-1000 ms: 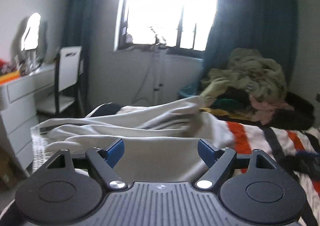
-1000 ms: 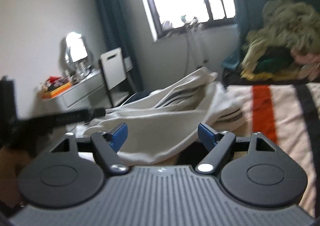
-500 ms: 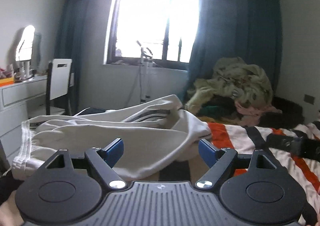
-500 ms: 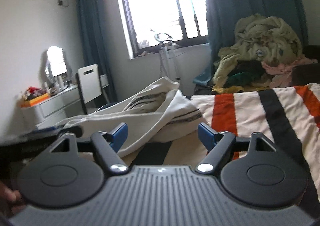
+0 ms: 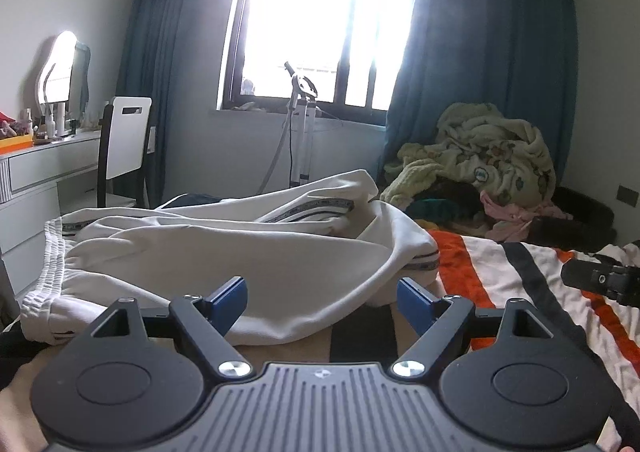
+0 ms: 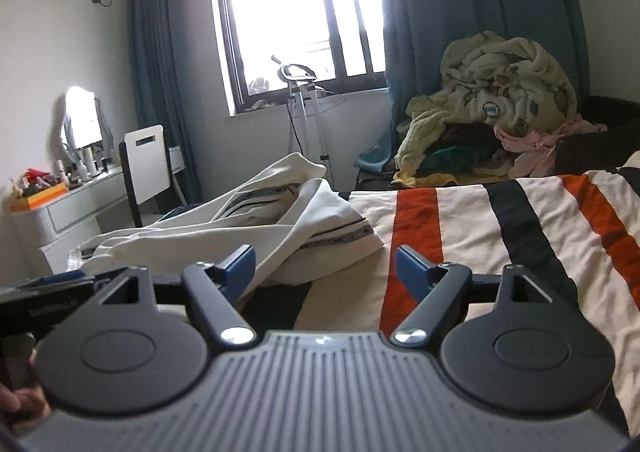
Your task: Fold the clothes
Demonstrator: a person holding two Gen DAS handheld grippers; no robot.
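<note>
Both claws, left claw [image 5: 320, 298] and right claw [image 6: 325, 266], hang spread and empty just short of the rumpled cream trousers with dark side stripes [image 5: 248, 252]; next probably gripping the near edge.

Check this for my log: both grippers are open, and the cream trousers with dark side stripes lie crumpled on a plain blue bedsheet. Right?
Not quite. The sheet is striped cream, orange and black, as the right wrist view shows. The cream trousers with dark side stripes do lie crumpled there, and the left gripper and right gripper are open.

Each black claw [image 5: 320, 302] [image 6: 325, 264] has blue fingertips [image 5: 230, 300], silver screws, ribbed base.
</note>
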